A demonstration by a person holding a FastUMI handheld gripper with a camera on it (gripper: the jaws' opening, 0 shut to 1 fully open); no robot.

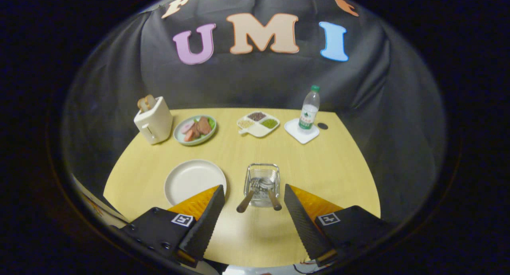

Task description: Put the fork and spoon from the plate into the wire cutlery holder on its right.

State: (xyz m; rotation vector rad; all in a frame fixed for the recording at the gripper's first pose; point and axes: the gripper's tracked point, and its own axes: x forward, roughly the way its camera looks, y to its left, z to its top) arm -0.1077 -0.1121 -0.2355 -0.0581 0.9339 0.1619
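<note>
On the far left of the wooden table [318, 175] stands a cream toaster [153, 125] with bread [146, 102] poking out of the top. Just beside it is a green plate [178, 136] with slices of meat on it. Nearer to the gripper sits a white plate [195, 181], and it is bare. One finger of the gripper hides a bit of its near edge.

The gripper [253, 197] has its two fingers spread wide apart, and they hold nothing.

Between the fingers and just ahead of them is the wire holder [261, 184]. The fork [248, 194] and the spoon [271, 193] are both inside it. Their heads are down in the holder and their brown handles lean out toward the gripper.

Farther back is a white tray [258, 124] with little parts that hold beans and seeds. To its right a water bottle [309, 110] with a green cap stands upright on a small white square [297, 133]. A small dark round thing [322, 126] lies on the table just beside that square.
</note>
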